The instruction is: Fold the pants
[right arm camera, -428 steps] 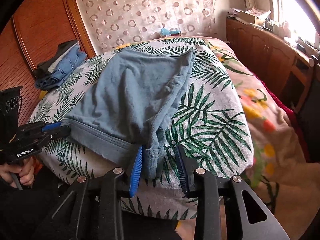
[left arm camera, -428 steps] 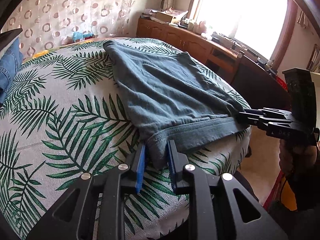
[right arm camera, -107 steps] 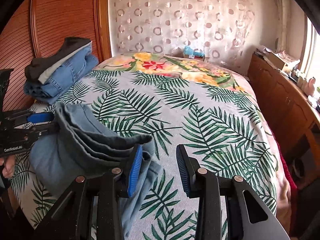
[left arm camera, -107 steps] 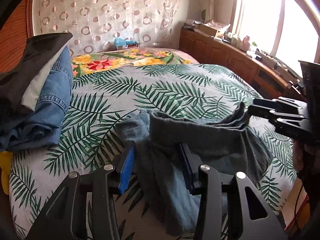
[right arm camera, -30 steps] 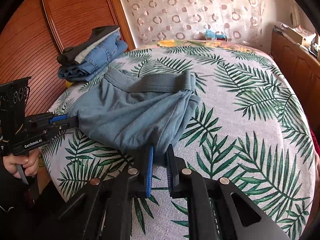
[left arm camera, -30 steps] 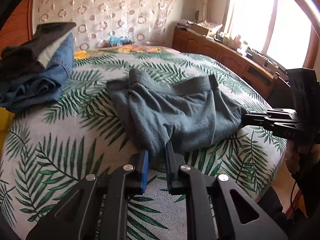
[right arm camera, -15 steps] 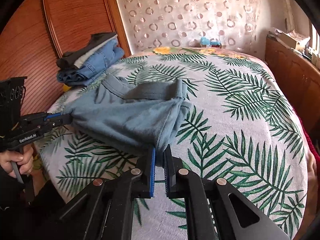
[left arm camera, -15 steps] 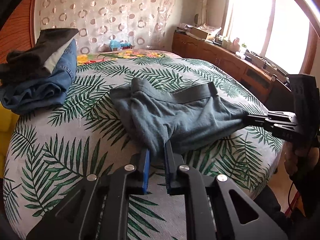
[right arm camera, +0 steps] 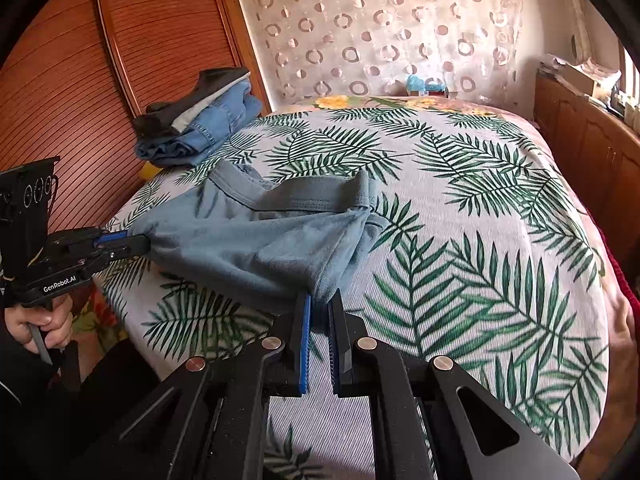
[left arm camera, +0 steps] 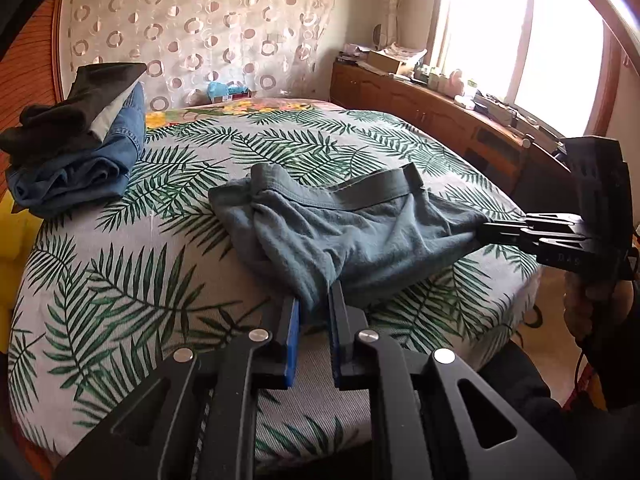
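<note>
Pinching opposite corners, left gripper (left arm camera: pixel 314 312) and right gripper (right arm camera: pixel 319 308) stretch the rumpled grey-blue pants (left arm camera: pixel 352 232)

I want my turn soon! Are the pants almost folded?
Partly. The pants already look doubled over, waistband on top, lying on the bed. Right now the left gripper and right gripper each pinch a near corner, stretching the cloth between them. Probably one more fold and smoothing remain.

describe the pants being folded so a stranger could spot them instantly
On the palm-leaf bedspread, near its front edge, lie the grey-blue pants, pinched at two corners by the left gripper and right gripper. Unlike the stacked clothes pile, they lie alone, waistband showing.
</note>
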A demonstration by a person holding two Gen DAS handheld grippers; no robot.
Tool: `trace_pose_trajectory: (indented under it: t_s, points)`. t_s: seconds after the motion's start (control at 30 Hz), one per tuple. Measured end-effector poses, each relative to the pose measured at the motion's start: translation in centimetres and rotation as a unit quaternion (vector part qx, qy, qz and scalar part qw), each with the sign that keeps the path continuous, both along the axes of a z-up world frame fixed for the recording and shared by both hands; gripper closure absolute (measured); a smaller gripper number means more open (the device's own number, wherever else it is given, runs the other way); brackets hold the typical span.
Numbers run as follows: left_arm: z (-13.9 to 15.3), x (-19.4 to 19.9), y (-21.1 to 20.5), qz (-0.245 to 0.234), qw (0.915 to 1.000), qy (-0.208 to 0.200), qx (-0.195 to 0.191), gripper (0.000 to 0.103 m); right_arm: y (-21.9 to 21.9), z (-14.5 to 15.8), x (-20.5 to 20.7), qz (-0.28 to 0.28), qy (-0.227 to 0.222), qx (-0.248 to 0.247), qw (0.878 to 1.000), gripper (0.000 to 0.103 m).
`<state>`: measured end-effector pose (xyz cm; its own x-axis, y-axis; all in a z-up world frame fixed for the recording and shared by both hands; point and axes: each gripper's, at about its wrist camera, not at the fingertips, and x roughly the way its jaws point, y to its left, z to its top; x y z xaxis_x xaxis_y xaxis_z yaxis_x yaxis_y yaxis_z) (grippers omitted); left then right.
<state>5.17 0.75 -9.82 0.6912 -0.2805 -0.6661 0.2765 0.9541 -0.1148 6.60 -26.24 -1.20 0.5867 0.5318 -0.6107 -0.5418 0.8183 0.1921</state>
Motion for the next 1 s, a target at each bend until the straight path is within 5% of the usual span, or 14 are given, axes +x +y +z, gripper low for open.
trace_pose_trajectory:
  t_s: [0.6,1.0]
  points:
    - [-0.6,-1.9,-0.2,-0.013,0.9997,0.019,0.011,0.089,0.2,-0.1,-3.4,0.010,0.008,-0.014,1.000,0.096]
    - [0.6,-1.6,0.4,-0.008,0.9999,0.006,0.012,0.077,0.4,0.4,-3.8,0.009,-0.002,-0.020,1.000,0.095]
